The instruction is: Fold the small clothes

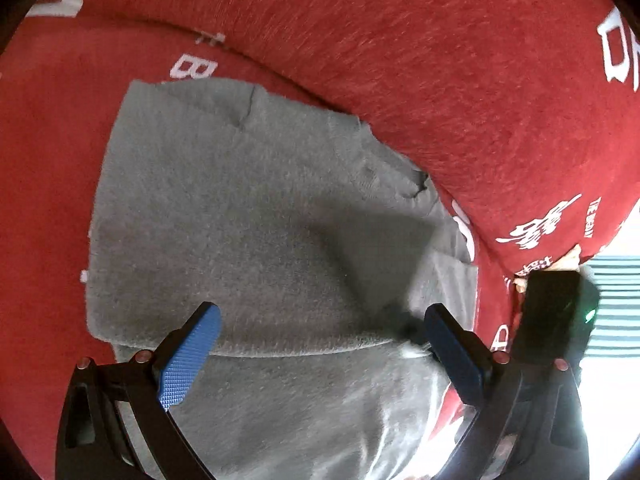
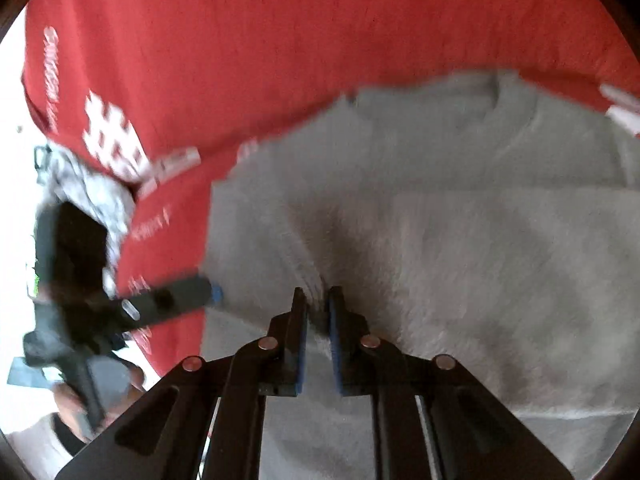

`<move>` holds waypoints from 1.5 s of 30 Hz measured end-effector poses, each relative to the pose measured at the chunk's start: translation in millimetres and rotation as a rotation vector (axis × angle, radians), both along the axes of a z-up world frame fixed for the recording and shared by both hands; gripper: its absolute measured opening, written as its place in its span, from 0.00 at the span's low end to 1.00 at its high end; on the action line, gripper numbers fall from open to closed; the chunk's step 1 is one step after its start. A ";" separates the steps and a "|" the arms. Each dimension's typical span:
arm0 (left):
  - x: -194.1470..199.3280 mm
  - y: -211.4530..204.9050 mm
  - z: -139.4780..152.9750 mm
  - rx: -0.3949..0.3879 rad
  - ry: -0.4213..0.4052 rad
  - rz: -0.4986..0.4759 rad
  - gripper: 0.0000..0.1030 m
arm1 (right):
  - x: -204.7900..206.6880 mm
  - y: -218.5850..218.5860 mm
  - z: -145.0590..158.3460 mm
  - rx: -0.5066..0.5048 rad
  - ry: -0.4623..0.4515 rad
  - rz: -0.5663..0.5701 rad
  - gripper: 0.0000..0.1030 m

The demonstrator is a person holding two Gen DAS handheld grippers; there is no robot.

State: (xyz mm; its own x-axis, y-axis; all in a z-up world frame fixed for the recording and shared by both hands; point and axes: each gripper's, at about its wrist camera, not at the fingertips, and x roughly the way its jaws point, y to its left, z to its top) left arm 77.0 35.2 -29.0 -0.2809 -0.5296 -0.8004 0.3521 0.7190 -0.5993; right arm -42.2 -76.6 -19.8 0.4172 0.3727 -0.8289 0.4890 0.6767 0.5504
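A pleated fold of the grey garment (image 2: 440, 240) is clamped in the right tool (image 2: 318, 300), while the left tool (image 1: 320, 320) is held apart above it on the red cloth (image 1: 440, 60).

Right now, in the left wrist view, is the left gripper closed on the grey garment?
No, the left gripper stands wide open, its two blue pads spread apart above the grey garment without pinching it.
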 end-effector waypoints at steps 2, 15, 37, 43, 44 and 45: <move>-1.6 -3.5 -5.6 0.002 0.014 -0.003 0.99 | -4.7 7.8 -10.7 0.014 0.050 0.027 0.20; -14.1 -31.0 -16.5 0.058 -0.007 -0.055 0.93 | -166.0 -60.6 -8.0 0.168 0.115 -0.498 0.45; -25.9 -7.3 -6.1 0.240 -0.200 -0.144 0.29 | -219.2 -113.2 -24.5 0.109 0.139 -0.655 0.09; -8.0 18.9 18.1 0.294 -0.296 -0.094 0.62 | -219.9 -103.9 8.8 0.101 0.124 -0.472 0.37; -7.4 19.0 22.8 0.293 -0.307 -0.095 0.62 | -221.0 -105.2 18.9 0.074 0.092 -0.461 0.37; -8.2 16.3 24.6 0.292 -0.314 -0.098 0.62 | -222.5 -108.7 24.9 0.050 0.075 -0.466 0.37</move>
